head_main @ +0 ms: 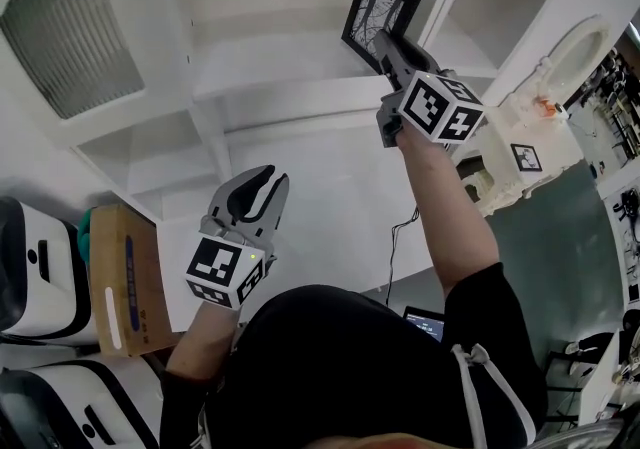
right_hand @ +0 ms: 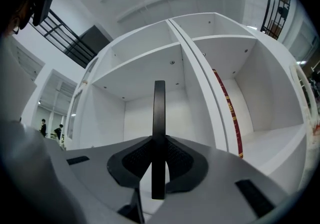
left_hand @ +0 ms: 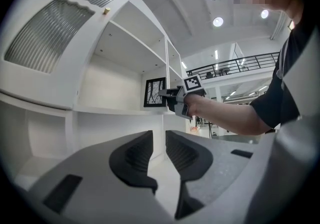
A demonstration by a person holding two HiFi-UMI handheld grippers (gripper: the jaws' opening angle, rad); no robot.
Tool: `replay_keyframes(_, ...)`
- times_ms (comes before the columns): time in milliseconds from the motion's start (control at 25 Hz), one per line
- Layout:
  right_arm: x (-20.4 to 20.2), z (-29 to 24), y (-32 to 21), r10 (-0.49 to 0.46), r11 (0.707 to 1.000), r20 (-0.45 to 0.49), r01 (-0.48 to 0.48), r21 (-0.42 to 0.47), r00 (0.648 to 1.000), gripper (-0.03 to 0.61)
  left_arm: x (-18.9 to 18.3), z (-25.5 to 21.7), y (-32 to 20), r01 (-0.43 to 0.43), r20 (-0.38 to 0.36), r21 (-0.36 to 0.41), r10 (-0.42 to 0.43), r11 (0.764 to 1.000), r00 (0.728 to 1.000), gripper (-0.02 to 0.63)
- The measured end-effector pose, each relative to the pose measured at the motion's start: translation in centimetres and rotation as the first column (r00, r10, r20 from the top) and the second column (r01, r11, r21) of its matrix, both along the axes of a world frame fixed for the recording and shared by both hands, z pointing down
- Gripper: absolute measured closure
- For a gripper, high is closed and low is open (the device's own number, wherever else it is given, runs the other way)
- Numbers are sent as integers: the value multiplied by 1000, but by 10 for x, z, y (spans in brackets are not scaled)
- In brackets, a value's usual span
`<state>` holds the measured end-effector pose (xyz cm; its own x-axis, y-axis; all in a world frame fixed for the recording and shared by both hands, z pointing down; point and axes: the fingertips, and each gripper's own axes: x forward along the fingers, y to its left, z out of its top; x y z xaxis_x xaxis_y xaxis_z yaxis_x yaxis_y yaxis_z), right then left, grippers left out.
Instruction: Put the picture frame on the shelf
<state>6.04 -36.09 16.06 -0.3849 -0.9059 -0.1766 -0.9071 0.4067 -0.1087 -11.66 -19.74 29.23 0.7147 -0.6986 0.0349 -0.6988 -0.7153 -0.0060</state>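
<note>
Black picture frame (head_main: 378,9) pinched edge-on in right tongs (right_hand: 159,155), 1 o'clock, over shelf (head_main: 285,87).
Likely light, stiff, fragile glass front; hold by the lower rim. Left tongs (left_hand: 157,155) slightly spread, empty.

person in a black short-sleeved top (head_main: 340,357), with two grey handheld grippers
left gripper (head_main: 272,177) and right gripper (head_main: 381,40) alike: pale grey body, black ribbed pads (left_hand: 135,155), a white cube (head_main: 225,272) with black square markers; a white cord (head_main: 487,377) runs over the top's right shoulder.
</note>
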Motion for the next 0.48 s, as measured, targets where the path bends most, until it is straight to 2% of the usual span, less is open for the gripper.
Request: replay_keyframes(480,21,15,-20,139,990,46,-137,-43,989,506,0,3,6,-19,-15,-13,19,1000,1000,531)
